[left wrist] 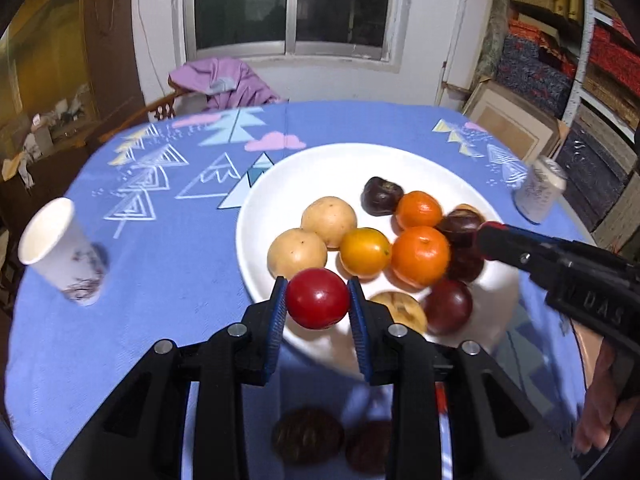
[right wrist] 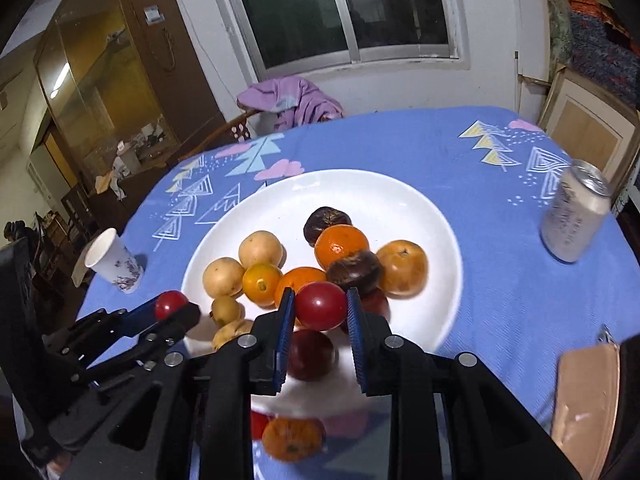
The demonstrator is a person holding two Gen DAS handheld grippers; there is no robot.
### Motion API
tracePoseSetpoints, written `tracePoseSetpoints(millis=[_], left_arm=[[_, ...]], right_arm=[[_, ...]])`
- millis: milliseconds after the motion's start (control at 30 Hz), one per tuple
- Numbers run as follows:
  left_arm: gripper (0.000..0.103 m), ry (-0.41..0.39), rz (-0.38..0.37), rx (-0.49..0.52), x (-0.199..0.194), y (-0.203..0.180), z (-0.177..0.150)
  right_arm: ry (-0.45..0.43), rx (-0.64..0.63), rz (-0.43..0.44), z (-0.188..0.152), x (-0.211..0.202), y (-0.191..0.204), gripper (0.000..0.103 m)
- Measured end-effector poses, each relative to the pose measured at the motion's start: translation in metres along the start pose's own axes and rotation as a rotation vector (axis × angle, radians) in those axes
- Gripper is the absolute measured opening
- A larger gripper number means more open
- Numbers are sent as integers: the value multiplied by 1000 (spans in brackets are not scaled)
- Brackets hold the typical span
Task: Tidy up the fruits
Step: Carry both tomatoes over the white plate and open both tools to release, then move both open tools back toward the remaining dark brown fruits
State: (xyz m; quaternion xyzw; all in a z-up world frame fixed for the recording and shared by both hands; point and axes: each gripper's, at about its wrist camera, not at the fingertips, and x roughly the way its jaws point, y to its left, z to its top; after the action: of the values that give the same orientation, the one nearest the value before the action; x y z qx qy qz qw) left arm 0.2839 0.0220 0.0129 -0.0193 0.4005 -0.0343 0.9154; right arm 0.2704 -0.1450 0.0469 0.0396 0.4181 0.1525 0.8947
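1. My left tongs [left wrist: 317, 294] grip a red fruit [left wrist: 317, 298] between their blue pads [left wrist: 277, 312], one pad pressed to each side of it, above the near rim of the white plate [left wrist: 280, 184].
2. My right tongs [right wrist: 320, 304] likewise clamp a second red fruit [right wrist: 321, 305], held over the near part of the plate [right wrist: 400, 200] among the piled fruit.
3. From the right wrist view, the left tongs [right wrist: 176, 308] show at the plate's left edge with their red fruit [right wrist: 171, 304] at the tips; from the left wrist view, the right tongs [left wrist: 486, 240] reach in from the right over the dark fruits.
4. On the plate lie two pale yellow fruits [left wrist: 329, 221], a yellow-orange one [left wrist: 365, 252], two oranges [left wrist: 420, 255], and several dark purple fruits [left wrist: 381, 195], most touching one another in a cluster.
5. The plate sits on a blue patterned tablecloth [left wrist: 160, 280]. A paper cup [left wrist: 60, 250] stands well to its left, a can [left wrist: 540, 190] well to its right.
6. Beyond the table, a purple cloth [left wrist: 224, 82] hangs over a chair below a window [left wrist: 292, 4].
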Motion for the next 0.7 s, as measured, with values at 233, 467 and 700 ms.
tracePoseSetpoints(millis=[233,467,700], left_arm=[[62,-14,-22,1,10,3,-3],[76,-66,-8,-28,-35,24,-31],[73,-20,53,-23,-41,41,-76]], right_arm=[[-12,12,-3,-2,1,-2,44],[-85,22,11,-39,-51,-10,44],[-47,23,28,-89,-57,-13,44]])
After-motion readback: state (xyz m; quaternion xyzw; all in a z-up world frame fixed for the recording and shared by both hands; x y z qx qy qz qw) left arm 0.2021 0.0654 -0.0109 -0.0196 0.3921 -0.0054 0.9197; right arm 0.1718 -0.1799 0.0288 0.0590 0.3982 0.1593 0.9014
